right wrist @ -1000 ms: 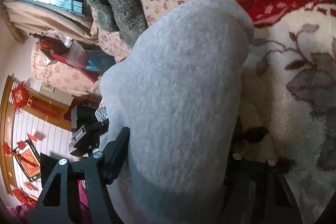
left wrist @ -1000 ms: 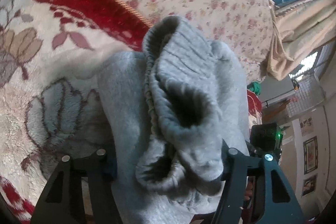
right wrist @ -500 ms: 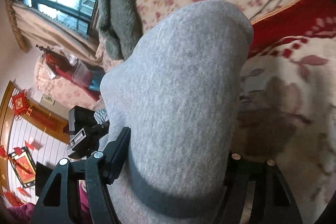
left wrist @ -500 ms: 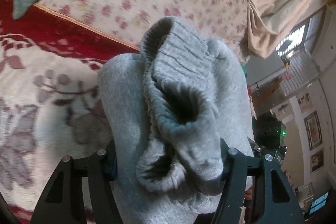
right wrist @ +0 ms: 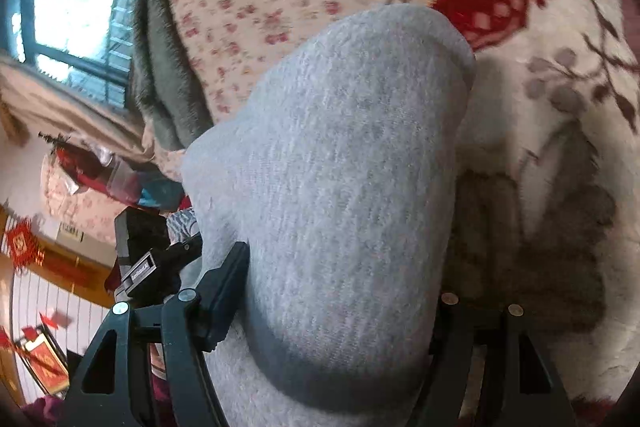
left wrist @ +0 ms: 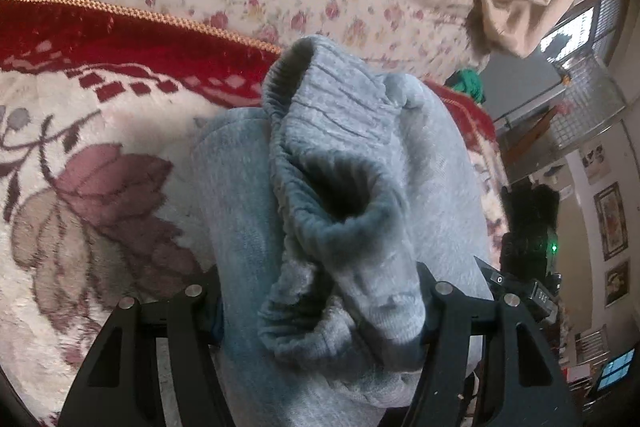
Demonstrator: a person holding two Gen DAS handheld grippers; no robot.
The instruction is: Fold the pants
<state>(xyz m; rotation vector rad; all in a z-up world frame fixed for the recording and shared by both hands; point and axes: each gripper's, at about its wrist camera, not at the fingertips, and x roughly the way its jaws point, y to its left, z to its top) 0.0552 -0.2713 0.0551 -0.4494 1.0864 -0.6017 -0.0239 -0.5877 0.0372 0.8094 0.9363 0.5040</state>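
Your jaws are clamped on the grey pants (left wrist: 360, 227) on both sides: the left gripper (left wrist: 320, 295) pinches the bunched elastic waistband, the right gripper (right wrist: 340, 311) a smooth thick fold. The pants hang lifted over the floral blanket (left wrist: 80, 227). Hold both ends level and taut, carry them together, and lay the fold down flat before you release.
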